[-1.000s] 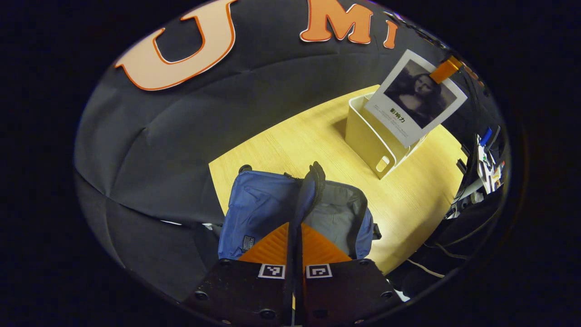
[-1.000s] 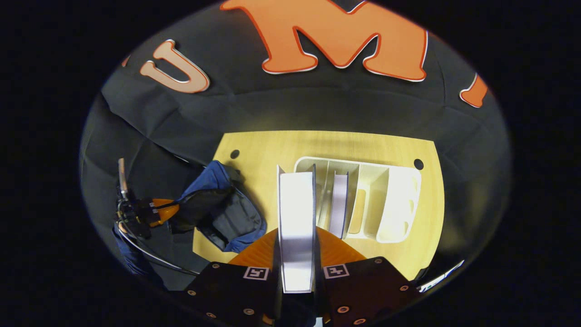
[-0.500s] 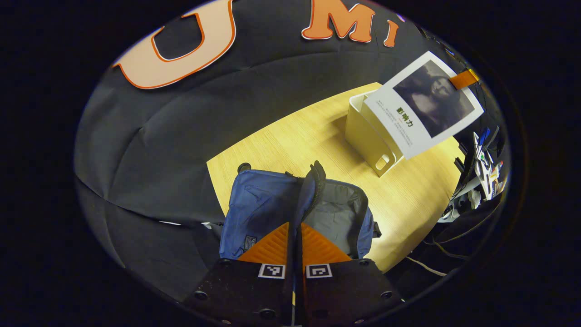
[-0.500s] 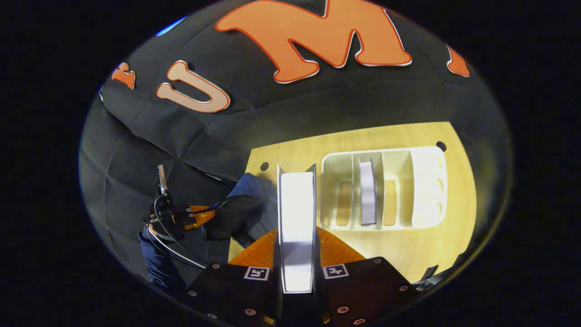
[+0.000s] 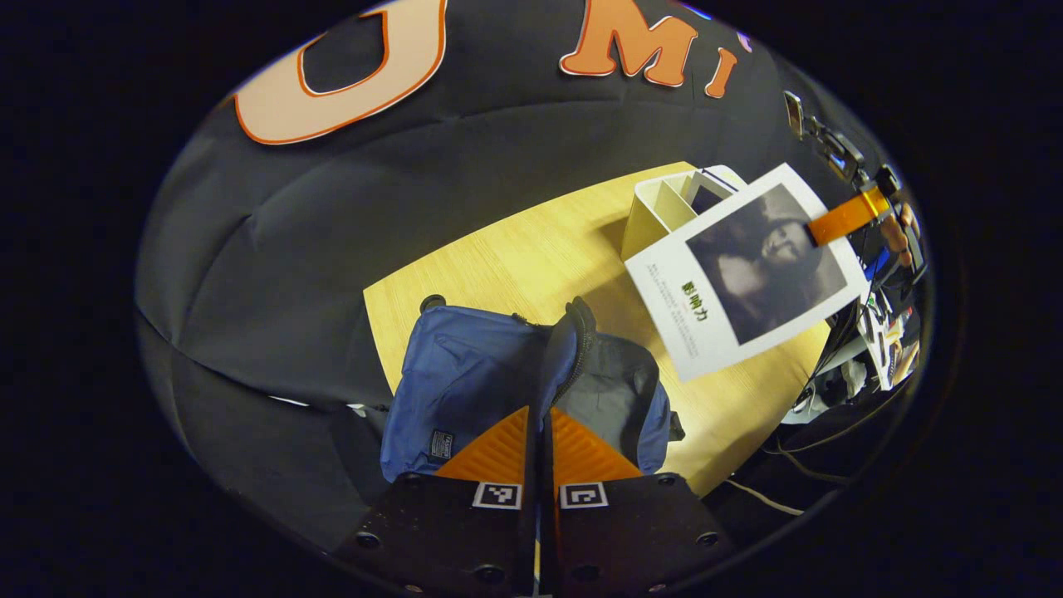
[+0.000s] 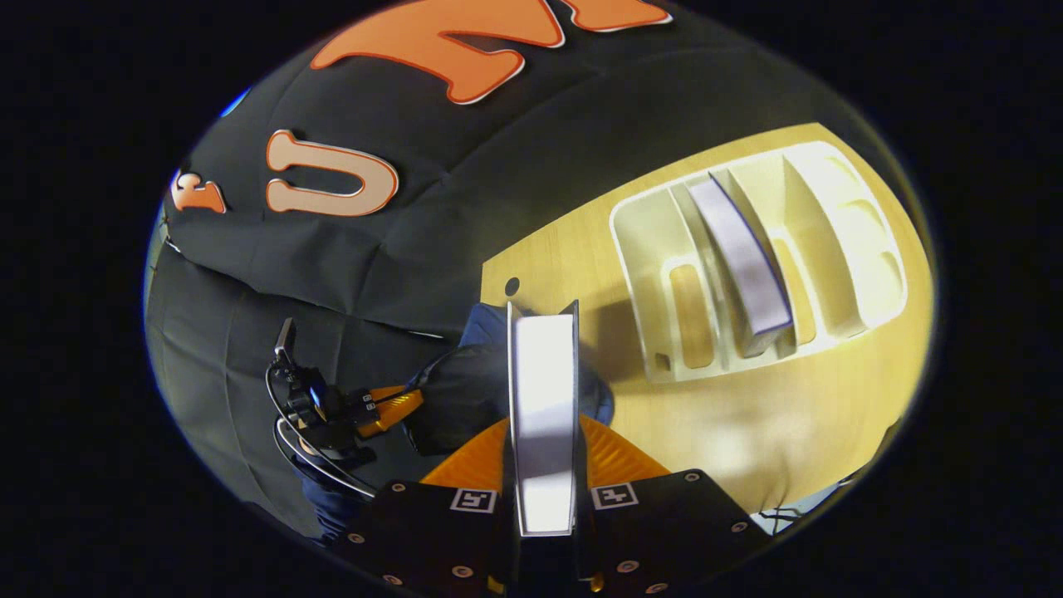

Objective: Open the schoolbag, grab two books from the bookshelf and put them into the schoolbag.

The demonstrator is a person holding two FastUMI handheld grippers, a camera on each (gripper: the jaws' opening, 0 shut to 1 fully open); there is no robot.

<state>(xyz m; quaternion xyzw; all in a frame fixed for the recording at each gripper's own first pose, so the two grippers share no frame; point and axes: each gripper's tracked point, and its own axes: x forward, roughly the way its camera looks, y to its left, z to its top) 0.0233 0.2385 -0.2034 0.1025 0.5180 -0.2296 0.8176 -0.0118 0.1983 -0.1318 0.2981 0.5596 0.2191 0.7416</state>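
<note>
Evidently a two-handed carry, mid-transfer. Left gripper [image 5: 538, 432]: fingers closed tight on the upper flap edge of the blue schoolbag [image 5: 465, 386], lifting it so the mouth stays agape; grey lining [image 5: 610, 399] shows inside. Bag sits at the near corner of the wooden table [image 5: 515, 257], partly overhanging the edge.

Right gripper [image 6: 544, 465]: fingers clamped on a book [image 6: 543, 390], one on each cover, page edges facing the camera. In the left gripper view the same book [image 5: 747, 270] hangs in the air just beside the bag, cover outward with a dark portrait, between the bag and the white bookshelf [image 5: 664, 203]. Held by one end, presumably so the free end can go into the opening first.

Bookshelf: a slotted white rack [image 6: 756, 257] standing well apart from the bag. One book [image 6: 739, 262] leans in a middle slot; slots either side look bare.

Judgement: first book is on its way, not yet in. Next wants the book tipped to line up with the narrow opening; the flap hold has to stay firm or the mouth sags shut.
</note>
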